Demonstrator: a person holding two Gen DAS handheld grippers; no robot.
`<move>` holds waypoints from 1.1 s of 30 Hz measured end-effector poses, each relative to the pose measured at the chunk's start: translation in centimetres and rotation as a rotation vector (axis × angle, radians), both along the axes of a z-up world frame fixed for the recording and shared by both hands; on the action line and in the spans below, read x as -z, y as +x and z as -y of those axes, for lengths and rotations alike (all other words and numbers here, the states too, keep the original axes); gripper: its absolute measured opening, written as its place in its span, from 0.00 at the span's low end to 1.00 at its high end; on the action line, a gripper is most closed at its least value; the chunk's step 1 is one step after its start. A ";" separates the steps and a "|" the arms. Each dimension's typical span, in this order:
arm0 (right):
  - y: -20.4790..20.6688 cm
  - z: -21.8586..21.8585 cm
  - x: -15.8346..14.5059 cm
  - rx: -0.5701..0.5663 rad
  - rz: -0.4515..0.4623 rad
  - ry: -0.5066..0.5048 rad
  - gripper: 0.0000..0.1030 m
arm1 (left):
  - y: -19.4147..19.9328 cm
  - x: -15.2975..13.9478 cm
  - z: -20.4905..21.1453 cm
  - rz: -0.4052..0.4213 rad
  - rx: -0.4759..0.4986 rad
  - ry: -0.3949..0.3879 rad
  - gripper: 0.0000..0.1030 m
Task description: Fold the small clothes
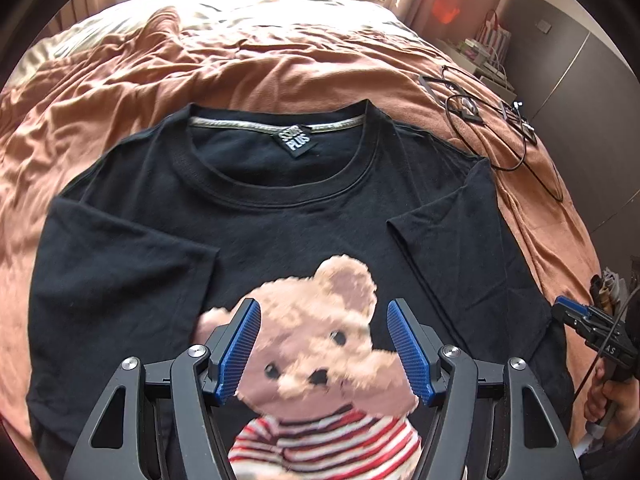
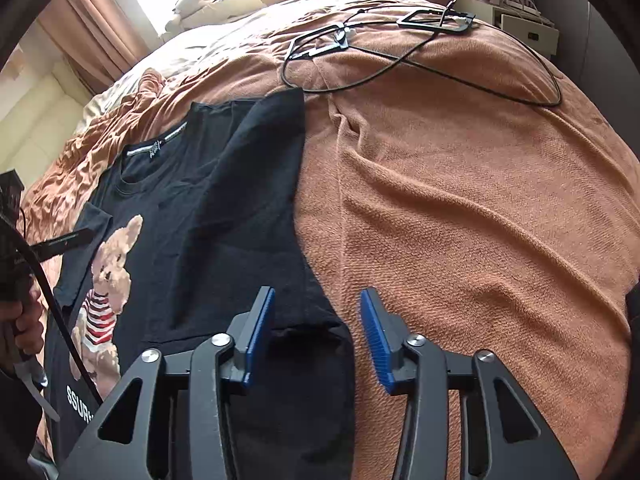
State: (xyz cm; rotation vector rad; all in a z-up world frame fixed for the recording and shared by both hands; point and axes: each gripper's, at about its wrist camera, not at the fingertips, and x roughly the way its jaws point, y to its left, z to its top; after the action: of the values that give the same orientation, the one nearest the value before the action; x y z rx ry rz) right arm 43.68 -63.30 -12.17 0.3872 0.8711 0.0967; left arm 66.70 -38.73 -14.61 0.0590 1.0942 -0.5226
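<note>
Both sleeves lie folded in; the bottom-up fold is likely next.

The black cotton T-shirt with a teddy-bear print lies flat on the rust-brown bedspread. The left gripper hovers over the bear, fingers apart and empty; the right gripper, also parted and empty, sits at the shirt's right edge. Each should pinch a hem corner evenly.

One black T-shirt lies ahead of the claws, bearing one teddy bear print. Two grippers: left gripper, right gripper. Beyond, one black cable, perhaps two.
</note>
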 end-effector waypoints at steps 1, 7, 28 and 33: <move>0.1 0.0 0.2 -0.008 -0.006 0.000 0.34 | 0.3 0.3 0.6 -0.002 0.004 -0.002 0.66; 0.5 -0.2 1.4 -0.028 -0.013 -0.003 0.27 | 1.7 1.5 3.6 0.012 0.023 -0.013 0.65; -0.2 -1.6 0.8 -0.121 0.008 -0.127 0.20 | 2.5 2.6 7.8 0.047 0.053 0.035 0.00; -0.2 -0.8 0.7 -0.052 0.007 -0.108 0.19 | 2.5 1.9 6.0 0.041 0.012 0.007 0.00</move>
State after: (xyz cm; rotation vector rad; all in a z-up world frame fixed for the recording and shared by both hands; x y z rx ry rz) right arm 43.52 -62.53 -12.90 0.2632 0.8757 0.0991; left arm 69.20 -44.72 -16.52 0.0816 1.0562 -0.5260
